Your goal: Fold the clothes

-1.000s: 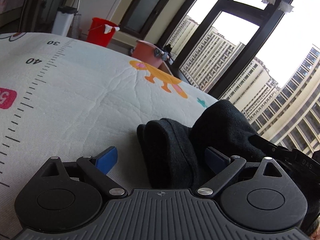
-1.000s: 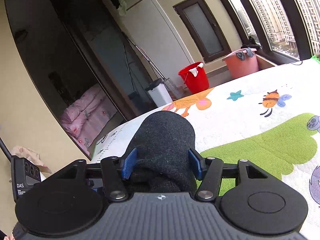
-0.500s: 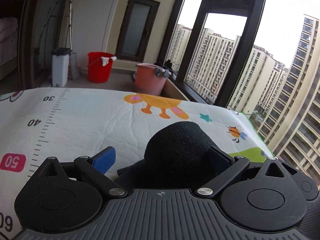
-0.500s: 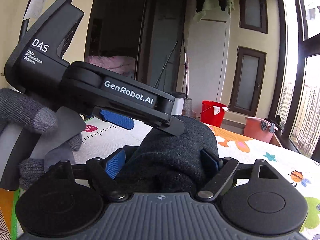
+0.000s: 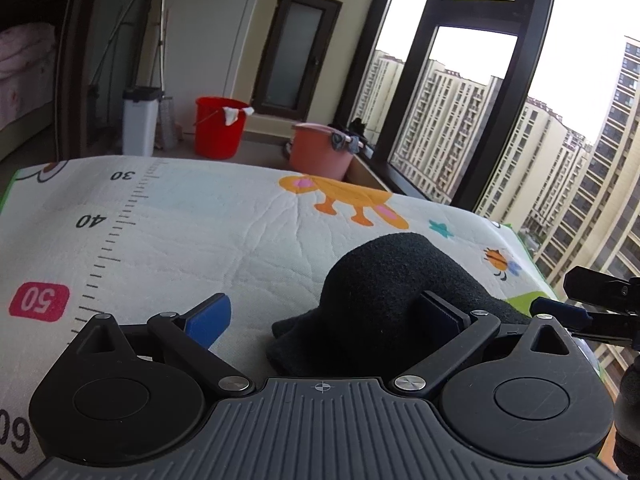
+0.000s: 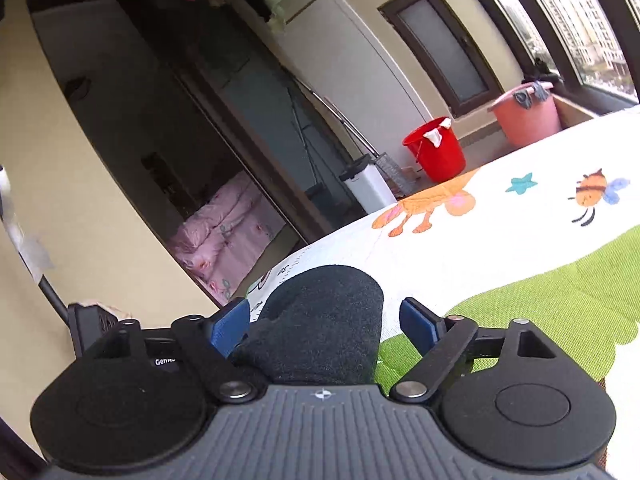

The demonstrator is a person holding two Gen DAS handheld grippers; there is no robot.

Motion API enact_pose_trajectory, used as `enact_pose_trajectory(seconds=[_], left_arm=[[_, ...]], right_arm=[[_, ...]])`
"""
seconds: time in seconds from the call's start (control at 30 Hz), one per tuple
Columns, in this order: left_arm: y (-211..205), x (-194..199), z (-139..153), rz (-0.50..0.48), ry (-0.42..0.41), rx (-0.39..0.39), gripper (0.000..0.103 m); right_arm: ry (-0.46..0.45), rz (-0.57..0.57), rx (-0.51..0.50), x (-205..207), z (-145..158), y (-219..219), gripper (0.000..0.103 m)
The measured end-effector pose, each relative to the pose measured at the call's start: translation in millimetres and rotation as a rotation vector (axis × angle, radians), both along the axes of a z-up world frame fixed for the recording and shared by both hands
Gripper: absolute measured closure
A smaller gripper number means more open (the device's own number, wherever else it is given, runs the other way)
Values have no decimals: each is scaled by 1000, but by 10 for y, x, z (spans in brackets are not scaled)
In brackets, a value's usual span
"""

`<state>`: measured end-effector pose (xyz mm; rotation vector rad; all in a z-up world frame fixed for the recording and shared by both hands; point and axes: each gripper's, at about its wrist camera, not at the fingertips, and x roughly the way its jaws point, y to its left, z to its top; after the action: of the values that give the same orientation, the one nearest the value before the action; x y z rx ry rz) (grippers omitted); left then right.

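A dark grey knitted garment (image 5: 392, 280) lies bunched in a rounded roll on the printed play mat (image 5: 200, 232). My left gripper (image 5: 324, 320) is open; the roll lies between its blue fingers, against the right one and apart from the left. In the right wrist view the same garment (image 6: 324, 324) sits between the fingers of my right gripper (image 6: 324, 324), which is open with a gap on each side. The right gripper also shows at the right edge of the left wrist view (image 5: 592, 308).
Beyond the mat's far edge stand a red bucket (image 5: 220, 128), a pink tub (image 5: 322, 150) and a white bin (image 5: 140, 120). Tall windows (image 5: 460, 120) run along the right. A doorway with pink bedding (image 6: 224, 236) is at the left.
My right gripper has opened and let go of the garment, and has swung away from the left gripper. The left gripper has stayed open and shifted a little.
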<state>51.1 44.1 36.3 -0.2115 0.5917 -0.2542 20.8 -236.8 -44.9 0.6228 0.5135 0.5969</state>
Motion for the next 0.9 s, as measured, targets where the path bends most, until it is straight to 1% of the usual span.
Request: enact_pose_trajectory(seconds=[0.1,0.17,0.23,0.3,0.33,0.4,0.47,0.5,0.6,0.67,0.77,0.9], left_arm=[[44,-12,-17,0,5,-23,1],[94,-26,-37,9,13,-29,1],[176,-55,-42,19,20,-52,1],[305,-121,-24,47,27,-87,2],[361,-161,-6,63,26,-99,2],[448,-236,35,78,20,-126,2],[495,-294,71,55,17,-173,2],[494,-298,78,44,15,-181,2],[437,-306,83,18,11,-175,2],[461,-290,52,33,16,-193,2],[529,-276,30,60,24,-214,2],[546,-248,-1,85,25,-164,0]], right_arm=[[91,26,44,188,-215,46,25],[126,40,59,256,-369,131,25],[137,64,124,286,-451,196,25],[128,88,121,264,-436,292,25],[112,93,97,236,-398,348,25],[55,102,7,143,-272,512,25],[0,103,-89,58,-161,662,25],[-16,108,-120,42,-125,727,25],[-58,121,-203,2,-22,912,25],[-98,138,-277,-40,61,1047,25],[-171,193,-406,-87,185,1288,25],[-228,213,-497,-160,224,1489,22]])
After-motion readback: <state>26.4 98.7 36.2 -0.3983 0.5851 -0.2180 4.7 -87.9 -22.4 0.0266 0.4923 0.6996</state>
